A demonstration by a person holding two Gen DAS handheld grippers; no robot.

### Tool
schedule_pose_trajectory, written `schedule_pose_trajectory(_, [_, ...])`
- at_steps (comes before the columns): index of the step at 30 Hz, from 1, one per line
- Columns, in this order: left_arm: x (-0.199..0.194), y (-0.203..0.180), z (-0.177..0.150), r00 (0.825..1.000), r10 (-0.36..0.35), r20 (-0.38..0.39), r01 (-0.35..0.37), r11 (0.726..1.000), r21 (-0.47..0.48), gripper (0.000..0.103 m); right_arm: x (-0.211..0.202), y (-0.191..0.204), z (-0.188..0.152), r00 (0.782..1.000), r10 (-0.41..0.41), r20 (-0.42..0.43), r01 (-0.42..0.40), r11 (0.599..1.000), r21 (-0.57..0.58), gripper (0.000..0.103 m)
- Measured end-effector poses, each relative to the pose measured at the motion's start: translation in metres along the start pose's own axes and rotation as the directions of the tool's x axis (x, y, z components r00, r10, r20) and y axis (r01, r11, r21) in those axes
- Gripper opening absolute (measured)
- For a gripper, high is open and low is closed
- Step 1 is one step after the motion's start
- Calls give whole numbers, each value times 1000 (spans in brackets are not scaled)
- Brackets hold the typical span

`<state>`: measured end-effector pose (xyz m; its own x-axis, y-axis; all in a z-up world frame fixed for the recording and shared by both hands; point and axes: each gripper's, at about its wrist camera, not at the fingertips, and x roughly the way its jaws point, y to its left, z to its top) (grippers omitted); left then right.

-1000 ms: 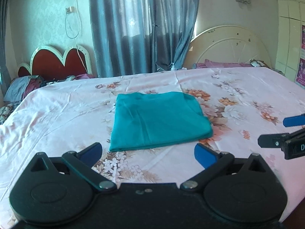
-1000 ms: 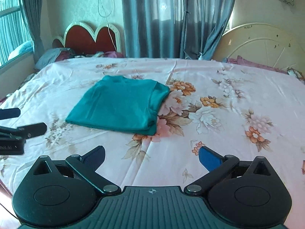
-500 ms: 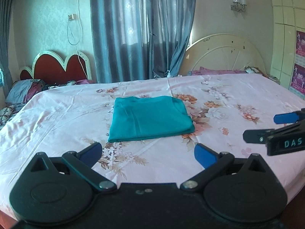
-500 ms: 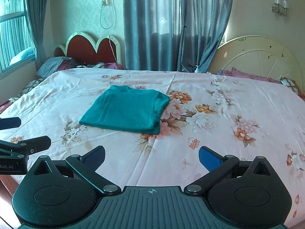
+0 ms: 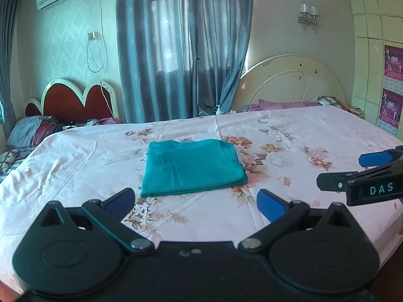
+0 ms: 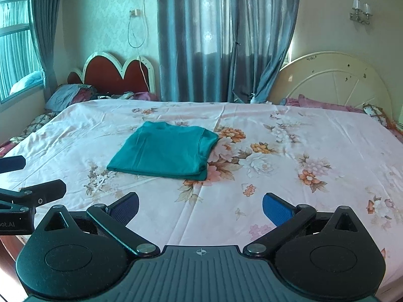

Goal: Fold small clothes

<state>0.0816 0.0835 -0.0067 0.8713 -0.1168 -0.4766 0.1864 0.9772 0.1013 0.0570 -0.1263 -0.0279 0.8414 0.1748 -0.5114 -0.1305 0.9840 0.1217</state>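
One teal garment (image 5: pixel 192 167) lies folded into a neat, layered rectangle near the middle of the floral bedsheet (image 5: pixel 302 136), and nothing touches it. Over the last second both cameras have drawn back and risen, so the garment now looks smaller and farther off and more of the room shows; that retreat suggests the folding is finished and the hands are leaving. Two grippers are in view: the left gripper (image 5: pixel 196 201) and the right gripper (image 6: pixel 200 207), each with its blue pads spread wide and holding nothing, well short of the cloth. Two headboards stand behind the bed, with one curtain (image 6: pixel 226 37) between them.
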Motion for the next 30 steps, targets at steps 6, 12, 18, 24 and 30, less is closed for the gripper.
schedule_pose_trajectory(6, [-3, 3, 3, 1000, 5, 16, -5, 1000, -16, 103, -2, 2, 3, 1000, 5, 12, -5, 1000, -7, 103])
schedule_pose_trajectory(12, [-3, 2, 4, 1000, -1, 17, 1, 1000, -11, 103, -5, 2, 7, 999, 22, 25, -22, 1000, -1, 103])
schedule_pose_trajectory(18, [-4, 2, 7, 1000, 4, 29, -4, 1000, -10, 103, -5, 0, 11, 999, 20, 29, -20, 1000, 2, 103])
schedule_pose_trajectory(24, [-4, 1, 10, 999, 2, 40, -2, 1000, -4, 103, -7, -1, 14, 999, 16, 38, -16, 1000, 4, 103])
schedule_pose_trajectory(30, [-3, 1, 12, 999, -1, 47, 1, 1000, 0, 103, -8, -2, 16, 999, 13, 43, -13, 1000, 4, 103])
